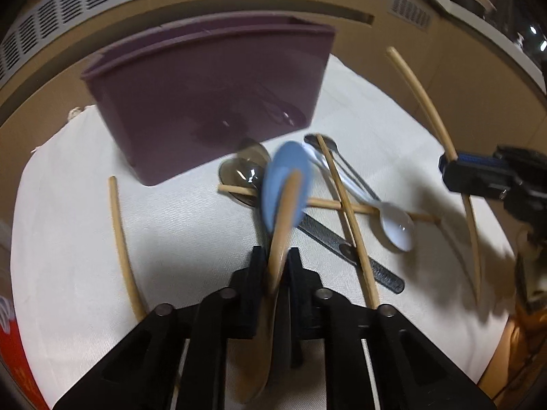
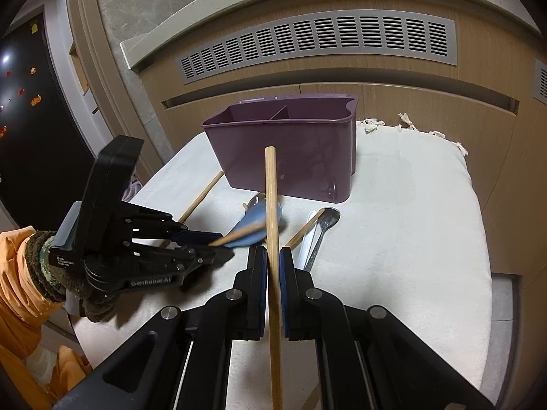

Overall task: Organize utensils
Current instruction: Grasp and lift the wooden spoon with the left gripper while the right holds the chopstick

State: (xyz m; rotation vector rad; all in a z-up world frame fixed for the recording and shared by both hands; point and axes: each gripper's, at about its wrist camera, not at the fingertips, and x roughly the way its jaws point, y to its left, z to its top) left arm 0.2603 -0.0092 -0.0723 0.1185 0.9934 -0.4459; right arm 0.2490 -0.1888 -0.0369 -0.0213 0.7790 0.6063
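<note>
My left gripper (image 1: 276, 256) is shut on the wooden handle of a blue-headed spatula (image 1: 285, 184), held above the white cloth; it shows in the right wrist view (image 2: 224, 251) too, with the spatula (image 2: 254, 225). My right gripper (image 2: 272, 256) is shut on a wooden chopstick (image 2: 271, 201) that points up toward the purple utensil caddy (image 2: 290, 150); that gripper (image 1: 454, 171) and chopstick (image 1: 424, 99) appear at the right of the left wrist view. The caddy (image 1: 212, 102) stands at the back, with two compartments.
On the white cloth (image 1: 171, 232) lie a loose chopstick (image 1: 119, 235), crossed chopsticks (image 1: 345, 205), metal spoons (image 1: 246, 171), a white plastic spoon (image 1: 396, 225) and a dark-handled utensil (image 1: 359, 259). A wooden cabinet with a grey vent (image 2: 318, 44) stands behind.
</note>
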